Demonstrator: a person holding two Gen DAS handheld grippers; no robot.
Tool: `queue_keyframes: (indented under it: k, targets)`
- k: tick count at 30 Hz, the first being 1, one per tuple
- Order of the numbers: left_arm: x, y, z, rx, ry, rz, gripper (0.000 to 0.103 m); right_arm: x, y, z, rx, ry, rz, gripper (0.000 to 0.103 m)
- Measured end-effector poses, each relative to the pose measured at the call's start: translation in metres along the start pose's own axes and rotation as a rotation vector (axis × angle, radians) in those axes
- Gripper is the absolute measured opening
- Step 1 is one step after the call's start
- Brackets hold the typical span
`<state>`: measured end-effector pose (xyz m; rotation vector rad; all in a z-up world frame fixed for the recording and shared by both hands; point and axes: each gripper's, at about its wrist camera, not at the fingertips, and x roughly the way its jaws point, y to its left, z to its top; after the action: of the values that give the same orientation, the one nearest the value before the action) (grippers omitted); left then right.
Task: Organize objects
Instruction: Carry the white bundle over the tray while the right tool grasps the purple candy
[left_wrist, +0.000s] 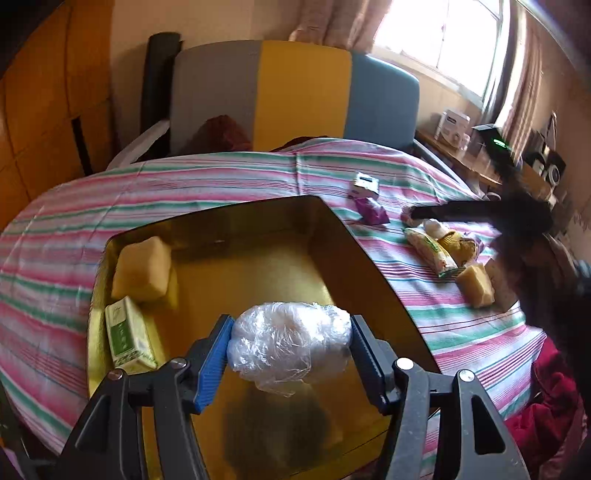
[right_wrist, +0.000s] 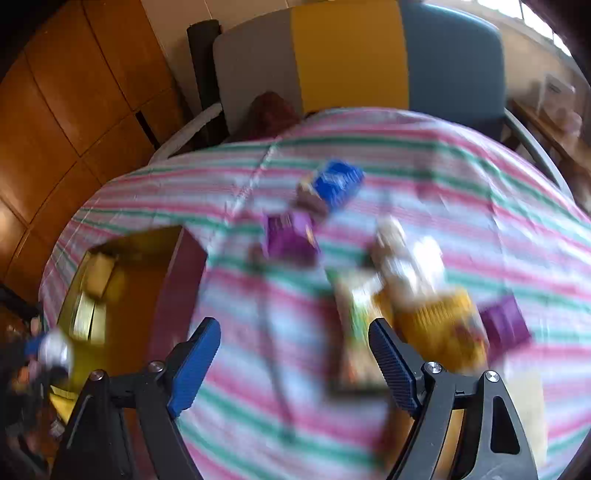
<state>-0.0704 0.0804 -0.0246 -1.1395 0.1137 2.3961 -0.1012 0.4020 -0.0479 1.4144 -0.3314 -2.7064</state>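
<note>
Left hand-held gripper (left_wrist: 290, 354) clamped on crinkled clear-plastic-wrapped white bundle (left_wrist: 290, 345), long axis spanning pads, poised directly over open yellow box (left_wrist: 332, 229), lower centre of frame. Right hand-held gripper (right_wrist: 295, 365) wide, empty, above blurred packets on striped cloth.

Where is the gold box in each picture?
Left wrist view: the gold box fills the middle, open, under the plastic-wrapped bundle that the left gripper holds.
Right wrist view: the same box sits at the left edge, blurred, left of the right gripper.
Shared landmark: the grey, yellow and blue chair back behind the striped cloth.
</note>
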Motion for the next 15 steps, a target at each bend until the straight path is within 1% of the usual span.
queue_keyframes:
  k: [1, 3, 6, 9, 11, 12, 13, 14, 15]
  targets:
    - [-0.002, 0.004, -0.001, -0.013, -0.002, -0.002, 0.063, 0.007, 0.003, 0.011, -0.004, 0.007, 0.002, 0.082]
    - [-0.004, 0.015, -0.003, -0.045, 0.0, -0.013, 0.063, 0.028, 0.012, 0.035, -0.018, 0.031, -0.027, 0.082]
    - [-0.006, 0.029, -0.008, -0.081, 0.006, -0.01, 0.063, 0.061, 0.02, 0.059, -0.037, 0.094, -0.063, 0.082]
    - [-0.004, 0.038, -0.012, -0.107, 0.022, -0.005, 0.063, 0.093, 0.022, 0.072, -0.029, 0.15, -0.082, 0.082]
    - [-0.003, 0.04, -0.015, -0.112, 0.03, -0.002, 0.063, 0.111, 0.019, 0.075, -0.012, 0.178, -0.099, 0.08]
    - [-0.003, 0.04, -0.016, -0.113, 0.031, -0.003, 0.063, 0.119, 0.017, 0.073, 0.001, 0.2, -0.108, 0.056]
    - [-0.002, 0.04, -0.016, -0.114, 0.033, -0.003, 0.063, 0.122, 0.016, 0.071, -0.003, 0.214, -0.116, 0.044]
    - [-0.002, 0.04, -0.017, -0.117, 0.034, -0.002, 0.063, 0.119, 0.02, 0.067, -0.028, 0.198, -0.126, 0.044]
    - [-0.001, 0.04, -0.018, -0.12, 0.036, -0.003, 0.063, 0.117, 0.025, 0.062, -0.056, 0.203, -0.115, 0.043]
